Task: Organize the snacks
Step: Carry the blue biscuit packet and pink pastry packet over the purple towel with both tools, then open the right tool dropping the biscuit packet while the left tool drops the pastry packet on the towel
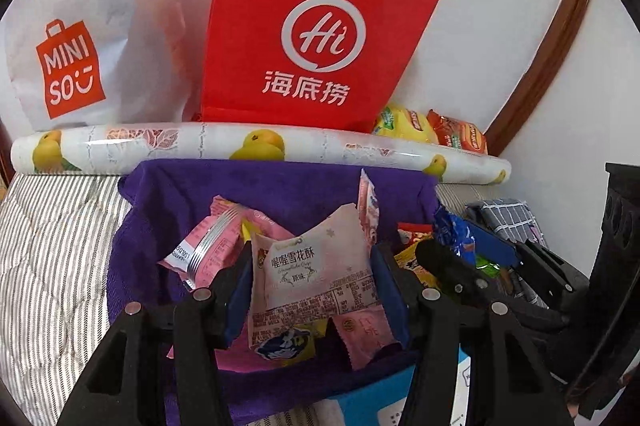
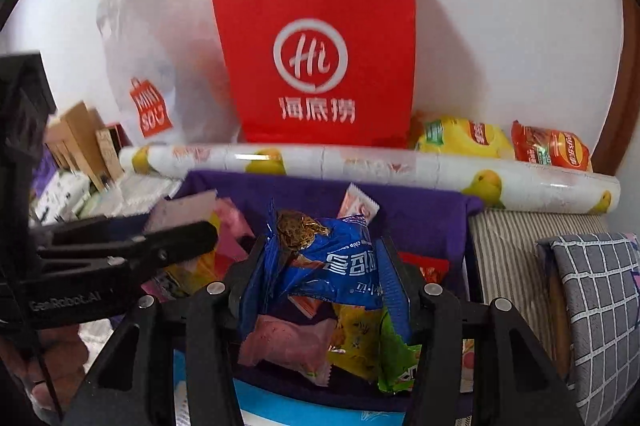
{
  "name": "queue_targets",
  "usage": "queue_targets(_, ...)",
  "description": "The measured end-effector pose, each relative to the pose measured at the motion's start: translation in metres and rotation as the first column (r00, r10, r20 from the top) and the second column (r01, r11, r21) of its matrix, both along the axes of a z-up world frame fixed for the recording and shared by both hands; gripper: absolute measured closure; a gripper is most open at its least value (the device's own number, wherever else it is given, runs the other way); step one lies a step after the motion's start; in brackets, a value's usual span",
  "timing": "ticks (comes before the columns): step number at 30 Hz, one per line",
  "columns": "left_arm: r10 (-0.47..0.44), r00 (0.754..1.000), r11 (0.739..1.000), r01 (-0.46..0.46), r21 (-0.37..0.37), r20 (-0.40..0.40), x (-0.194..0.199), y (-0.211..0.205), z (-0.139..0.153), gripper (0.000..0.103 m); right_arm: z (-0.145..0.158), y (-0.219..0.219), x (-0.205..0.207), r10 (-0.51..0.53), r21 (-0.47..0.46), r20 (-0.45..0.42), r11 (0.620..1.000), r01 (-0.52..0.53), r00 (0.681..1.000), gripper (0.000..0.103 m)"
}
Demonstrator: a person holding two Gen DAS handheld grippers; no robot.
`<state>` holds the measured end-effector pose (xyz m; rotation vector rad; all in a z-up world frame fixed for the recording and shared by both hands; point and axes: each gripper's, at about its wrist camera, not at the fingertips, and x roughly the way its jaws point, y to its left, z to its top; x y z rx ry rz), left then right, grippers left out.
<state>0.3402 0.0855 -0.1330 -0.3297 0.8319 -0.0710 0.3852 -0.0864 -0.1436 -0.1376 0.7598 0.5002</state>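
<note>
- Two paper bags stand against the wall at the back: one red bag (image 1: pixel 320 26) and one white bag (image 1: pixel 80 46) to its left. Neither holds anything I can see from here.
- One roll (image 1: pixel 260 146) printed with yellow fruit lies crosswise in front of the bags, its long axis running left to right.
- One purple cloth (image 1: pixel 280 182) lies directly below both my grippers, with the loose snacks heaped on it. That heap is where my work is.
- Two larger snack bags sit behind the roll at the right, one yellow bag (image 2: pixel 464 138) and one orange bag (image 2: pixel 552 146), well apart from my fingers.
- My left gripper (image 1: pixel 312 274) is clenched on one pale pink packet (image 1: pixel 316 262). The packet stands upright between the blue pads, its long axis running top to bottom, above the cloth.
- My right gripper (image 2: pixel 324 266) grasps one crumpled blue packet (image 2: pixel 332 258), also upright between the pads, over the cloth's right part.
- The two grippers hang close beside each other, so each packet is already in its own fingers; I judge the next move is carrying them off to wherever each kind belongs.
- Loose packets under my right fingers: one pink (image 2: pixel 288 346), one yellow (image 2: pixel 352 338), one green (image 2: pixel 396 358). Further packets lie around, too overlapped to count.
</note>
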Motion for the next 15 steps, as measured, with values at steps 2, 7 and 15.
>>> queue_targets(2,0.007,1.0,1.0,-0.007,-0.012,-0.003,0.001,0.003,-0.001,0.049,-0.004,0.002,0.001,-0.001,-0.019,-0.008,1.0,0.001,1.0,0.051)
queue_targets(7,0.022,1.0,1.0,-0.022,-0.017,-0.001,0.001,0.006,-0.001,0.049,-0.014,0.004,0.006,-0.015,-0.053,-0.042,0.999,0.013,0.999,0.051)
queue_targets(15,0.029,1.0,1.0,-0.029,-0.009,-0.001,0.002,0.006,-0.003,0.048,-0.018,0.007,0.005,-0.023,-0.08,-0.036,0.997,0.02,0.999,0.05)
